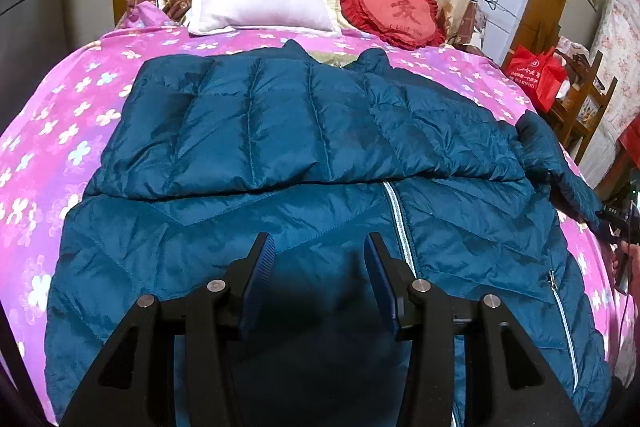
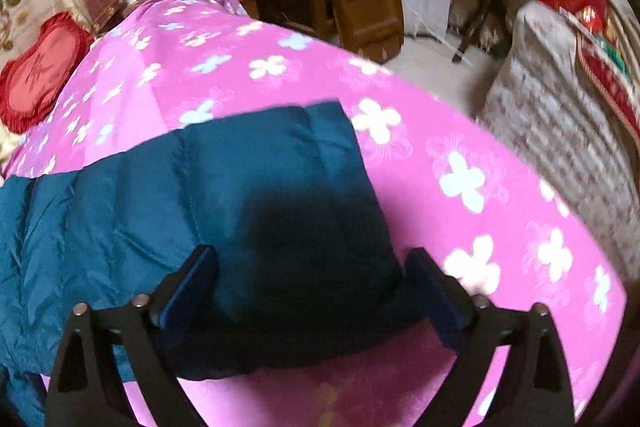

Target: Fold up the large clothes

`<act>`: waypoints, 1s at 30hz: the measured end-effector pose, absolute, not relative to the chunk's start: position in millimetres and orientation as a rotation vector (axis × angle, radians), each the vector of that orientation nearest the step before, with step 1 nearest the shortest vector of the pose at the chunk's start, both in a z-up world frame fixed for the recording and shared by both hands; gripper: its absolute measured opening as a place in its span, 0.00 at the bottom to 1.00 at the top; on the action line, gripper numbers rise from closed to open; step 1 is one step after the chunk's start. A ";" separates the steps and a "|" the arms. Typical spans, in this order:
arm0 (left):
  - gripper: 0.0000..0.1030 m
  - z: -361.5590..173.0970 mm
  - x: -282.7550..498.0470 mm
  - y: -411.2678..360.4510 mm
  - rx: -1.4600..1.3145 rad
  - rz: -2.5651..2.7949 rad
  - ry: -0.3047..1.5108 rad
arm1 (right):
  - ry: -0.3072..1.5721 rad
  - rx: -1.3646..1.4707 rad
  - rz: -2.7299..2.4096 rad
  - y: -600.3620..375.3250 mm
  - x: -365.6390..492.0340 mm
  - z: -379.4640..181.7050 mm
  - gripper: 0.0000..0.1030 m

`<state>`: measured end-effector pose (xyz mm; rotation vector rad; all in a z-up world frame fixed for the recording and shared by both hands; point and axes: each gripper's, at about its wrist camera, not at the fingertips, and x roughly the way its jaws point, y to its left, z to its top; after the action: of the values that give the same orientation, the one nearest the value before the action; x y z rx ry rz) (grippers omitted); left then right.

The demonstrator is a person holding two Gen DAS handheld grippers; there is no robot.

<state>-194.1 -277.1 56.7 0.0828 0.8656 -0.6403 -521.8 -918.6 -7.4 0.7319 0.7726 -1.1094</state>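
On the pink flowered bedspread [image 1: 48, 131] my teal puffer jacket [image 1: 320, 131] is lying, one sleeve folded across. My left tongs [image 1: 318, 247] are hovering open over it, gripping nothing. My right tongs [image 2: 312, 259] are standing wide around the blurred, shadowed cuff [image 2: 304, 187], pads apart.

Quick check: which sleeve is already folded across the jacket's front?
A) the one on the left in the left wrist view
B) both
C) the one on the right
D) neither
A: one sleeve lies across the jacket; the other sleeve trails off right onto the bedspread.
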 end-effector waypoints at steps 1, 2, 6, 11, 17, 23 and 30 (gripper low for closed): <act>0.27 56.1 -193.6 -277.5 0.084 -0.640 0.867 | 0.784 0.717 -1.107 -917.0 -519.4 -8.8 0.97; 0.27 55.4 -193.5 -277.6 0.087 -0.638 0.869 | 0.799 0.693 -1.103 -914.9 -516.0 -9.7 0.94; 0.27 57.1 -192.3 -274.9 0.074 -0.639 0.871 | 0.770 0.638 -0.989 -903.6 -500.7 1.6 0.26; 0.27 66.6 -191.8 -266.8 0.057 -0.625 0.843 | 0.743 0.528 -0.941 -880.5 -477.2 38.6 0.18; 0.27 71.0 -182.1 -251.3 0.010 -0.575 0.841 | 0.575 0.476 -0.787 -841.3 -444.8 118.3 0.18; 0.27 72.7 -170.8 -234.4 -0.035 -0.521 0.843 | 0.522 0.369 -0.560 -771.3 -375.4 181.6 0.18; 0.27 68.5 -155.8 -219.8 -0.079 -0.482 0.862 | 0.548 0.307 -0.309 -670.2 -281.8 205.2 0.18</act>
<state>-155.8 -219.8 68.5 -0.0790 0.8620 -0.4819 -281.8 -670.2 205.2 0.3069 0.5477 -0.3093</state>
